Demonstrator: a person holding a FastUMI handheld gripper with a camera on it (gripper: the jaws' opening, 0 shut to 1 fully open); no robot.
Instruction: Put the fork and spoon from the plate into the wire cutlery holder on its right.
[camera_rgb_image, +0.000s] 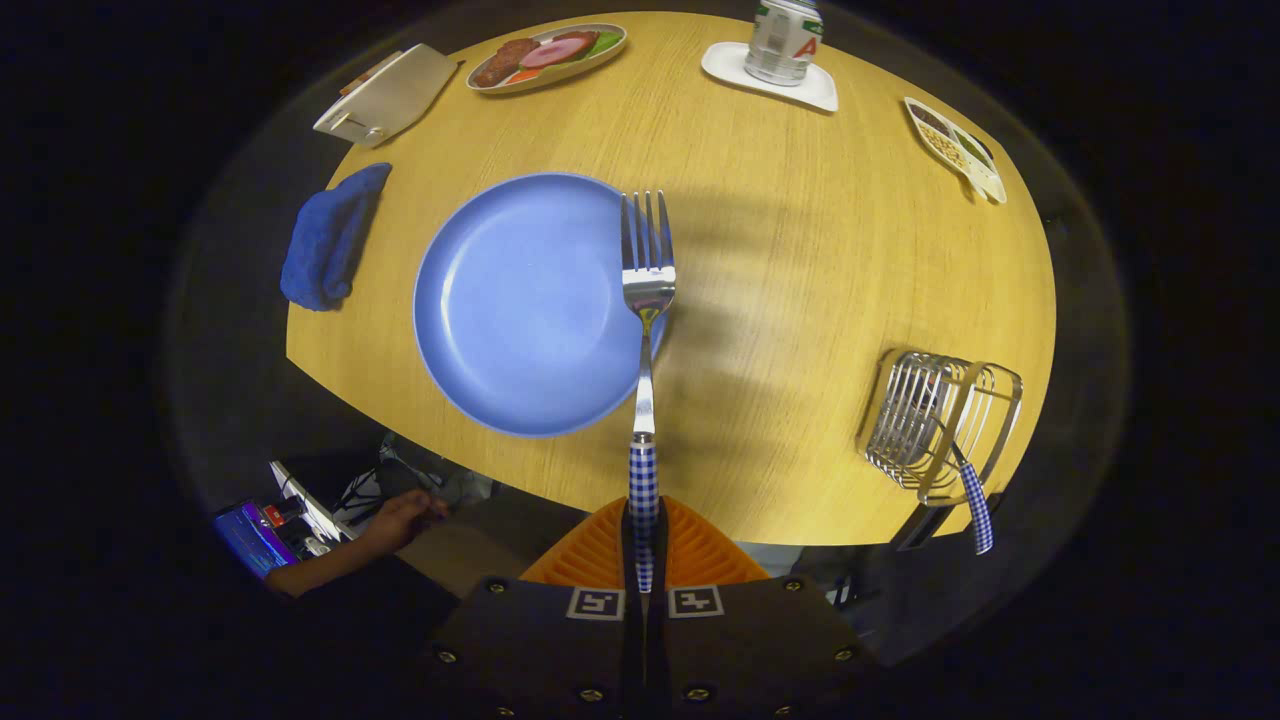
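jaws (645, 560) clamped on fork (646, 300) handle | fork over plate (500, 300) rim | holder (935, 425) right (one checked handle inside)

Gripper (644, 560) clamped on fork (646, 300) handle, tines pointing far, raised over right rim of plate (520, 300). Spoon (972, 500) already in holder (935, 425), right, near table (800, 300) edge.

Wooden table (800, 300) bearing blue plate (520, 310)
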